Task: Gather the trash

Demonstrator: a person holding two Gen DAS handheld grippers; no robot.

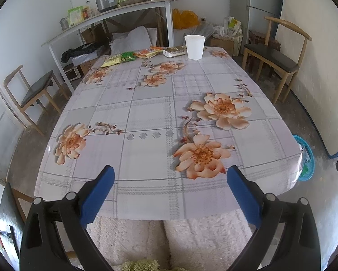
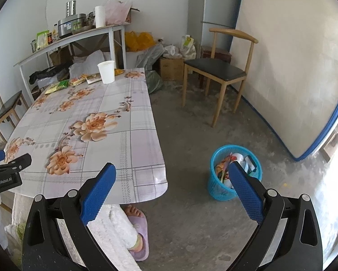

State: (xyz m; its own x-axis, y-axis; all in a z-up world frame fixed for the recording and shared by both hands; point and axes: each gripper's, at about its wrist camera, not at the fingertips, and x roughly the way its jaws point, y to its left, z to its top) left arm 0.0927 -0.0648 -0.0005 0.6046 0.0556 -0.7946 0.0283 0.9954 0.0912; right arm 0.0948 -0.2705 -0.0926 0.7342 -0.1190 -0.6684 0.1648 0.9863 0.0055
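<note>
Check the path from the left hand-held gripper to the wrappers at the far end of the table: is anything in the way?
Nothing visible blocks it. The left hand-held gripper is open at the near edge, and the table is bare up to the wrappers. The white cup stands at their right, touching or nearly touching the rightmost packet.

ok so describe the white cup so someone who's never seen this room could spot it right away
Start at the table with the floral cloth and look to its far end, by the grey shelf. A row of flat snack wrappers lies along that edge, and the white paper cup stands at the row's right end. It is the only upright, plain white thing there.
</note>
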